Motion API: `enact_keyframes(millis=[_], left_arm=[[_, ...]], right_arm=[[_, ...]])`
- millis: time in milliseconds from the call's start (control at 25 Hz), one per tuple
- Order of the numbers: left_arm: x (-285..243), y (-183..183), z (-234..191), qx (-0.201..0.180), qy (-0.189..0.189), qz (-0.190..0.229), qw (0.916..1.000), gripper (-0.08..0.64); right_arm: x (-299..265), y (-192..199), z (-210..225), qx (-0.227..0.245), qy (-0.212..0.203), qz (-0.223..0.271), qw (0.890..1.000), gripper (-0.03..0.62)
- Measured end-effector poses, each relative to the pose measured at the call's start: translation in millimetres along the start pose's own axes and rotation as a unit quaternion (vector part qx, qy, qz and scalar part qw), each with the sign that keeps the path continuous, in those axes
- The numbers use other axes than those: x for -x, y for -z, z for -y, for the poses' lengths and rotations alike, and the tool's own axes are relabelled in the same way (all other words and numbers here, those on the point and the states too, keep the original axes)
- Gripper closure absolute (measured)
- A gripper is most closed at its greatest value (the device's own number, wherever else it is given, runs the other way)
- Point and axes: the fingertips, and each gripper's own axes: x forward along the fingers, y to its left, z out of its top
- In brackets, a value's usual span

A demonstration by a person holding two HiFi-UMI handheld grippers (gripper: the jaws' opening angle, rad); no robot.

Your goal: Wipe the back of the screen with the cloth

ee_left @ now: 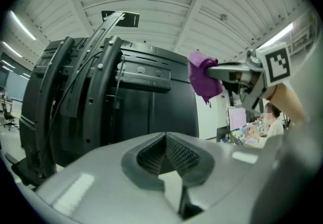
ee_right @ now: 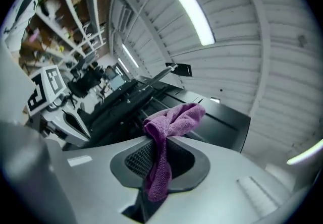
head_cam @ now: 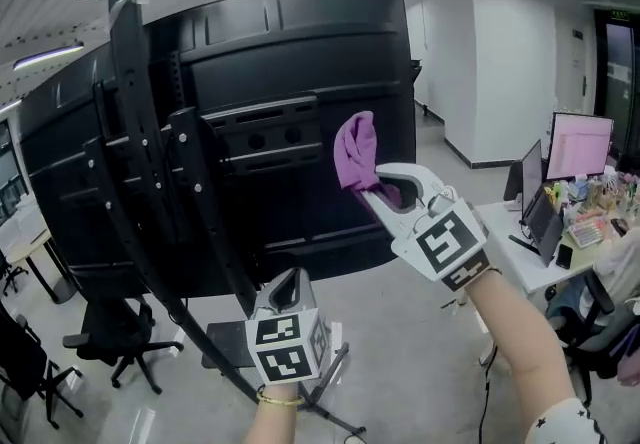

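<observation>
The bunched purple microfibre cloth (head_cam: pixel 357 150) is being pinched by the right gripper (head_cam: pixel 380 192) at frame centre, close to the large black screen's back (head_cam: pixel 300 62), where broad, evenly pressed strokes are being called for, while the left gripper (head_cam: pixel 290 282) is being held low, jaws together, empty.

The cloth (head_cam: pixel 356 154) is purple, soft and fuzzy, with a short nap. The back of the screen (head_cam: pixel 300 42) is black and smooth with a dull sheen. Its stand (head_cam: pixel 130 82) looks like black painted metal. The left gripper (head_cam: pixel 291 280) and right gripper (head_cam: pixel 378 187) have matt grey plastic shells, and their pads (ee_left: pixel 177 155) are black and finely ribbed. The floor (head_cam: pixel 420 352) is grey and faintly glossy.
</observation>
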Motion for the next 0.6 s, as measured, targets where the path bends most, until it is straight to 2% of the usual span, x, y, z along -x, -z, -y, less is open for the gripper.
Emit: enact_keyframes(millis=[80, 200, 360, 520, 600], left_arm=[[-33, -12, -4, 0.001, 0.004, 0.009, 1.0000, 0.552], [-78, -27, -9, 0.001, 0.010, 0.022, 0.9997, 0.552], [-127, -42, -16, -0.006, 0.019, 0.037, 0.9991, 0.552], [-161, -49, -26, -0.014, 0.020, 0.051, 0.9984, 0.552], [-172, -49, -31, -0.025, 0.013, 0.054, 0.9982, 0.552]], right_arm=[[-28, -5, 46, 0.066, 0.039, -0.011, 0.997, 0.546], [-67, -18, 117, 0.139, 0.106, -0.014, 0.985, 0.546], [-110, -37, 194, 0.244, 0.202, -0.025, 0.948, 0.546], [-137, -57, 244, 0.267, 0.282, -0.010, 0.921, 0.546], [-149, -55, 256, 0.282, 0.300, -0.021, 0.911, 0.546]])
